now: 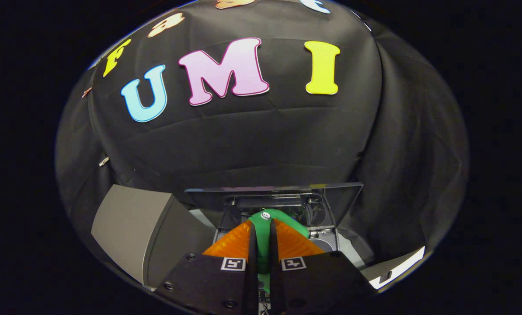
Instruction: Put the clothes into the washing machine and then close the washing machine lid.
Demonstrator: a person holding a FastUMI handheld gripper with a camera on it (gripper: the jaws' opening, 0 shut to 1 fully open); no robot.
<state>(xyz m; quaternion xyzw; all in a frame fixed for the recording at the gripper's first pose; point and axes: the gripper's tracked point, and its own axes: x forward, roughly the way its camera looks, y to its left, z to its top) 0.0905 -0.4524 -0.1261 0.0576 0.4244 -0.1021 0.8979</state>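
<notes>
**Nearly in: green garment held over the open washer**

Poised above the toy-sized washing machine (331,245), the gripper (261,238) is clenched on a green garment (283,223), both fingers pressing a fold of it between them; a white button (266,215) sits on the bunched cloth just past the fingertips. Beyond the fingers the machine's lid (274,189) stands raised, hinged at the far side against the black cloth wall (243,140), with the drum opening below and ahead. A grey box (130,227) stands just left of the machine.

The risk from here: letting go too early could leave the cloth draped over the rim, and any trailing edge would likely jam the lid when it comes down. The tool points forward and slightly downward, roughly centred on the opening.
</notes>
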